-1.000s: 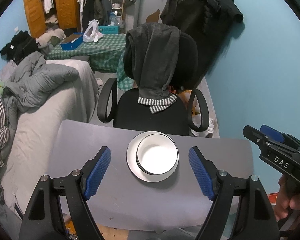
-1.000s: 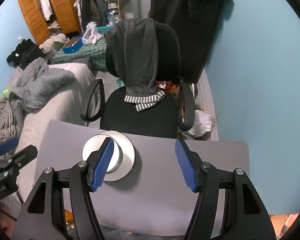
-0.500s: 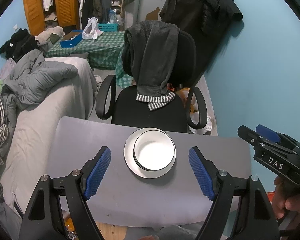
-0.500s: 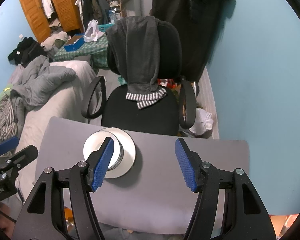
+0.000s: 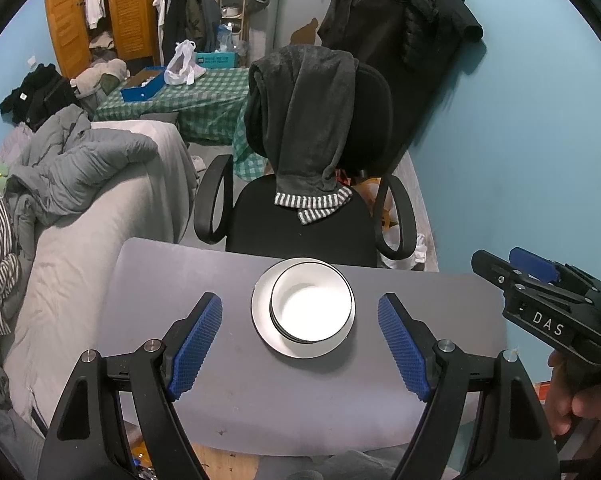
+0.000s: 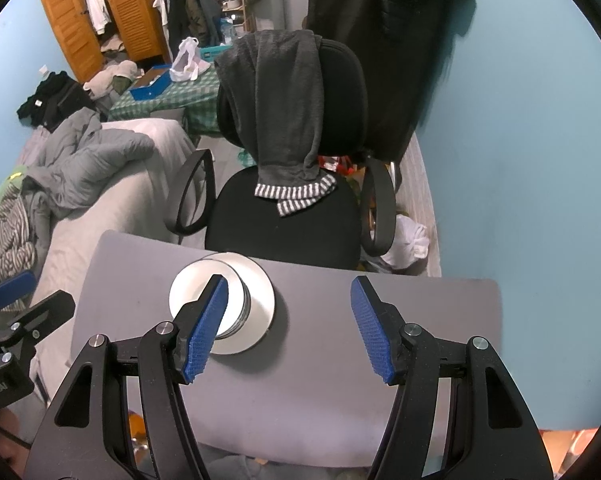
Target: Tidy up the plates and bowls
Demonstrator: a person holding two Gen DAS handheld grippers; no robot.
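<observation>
Both grippers, left gripper (image 5: 300, 346) and right gripper (image 6: 288, 326), hang wide and empty over the counter (image 5: 180, 280), where stacked white bowls (image 5: 311, 306) nest on a plate (image 5: 262, 320): probably rigid, slick, chippable, best pinched at the rim.

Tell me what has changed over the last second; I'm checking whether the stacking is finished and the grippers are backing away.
Nothing was gripped or released. The left gripper and the right gripper both drew back slightly, so the round white plate and the white bowl with a dark rim on it look a little farther away. Unchanged: both grippers open and empty, bowl on plate, on the grey table.
</observation>
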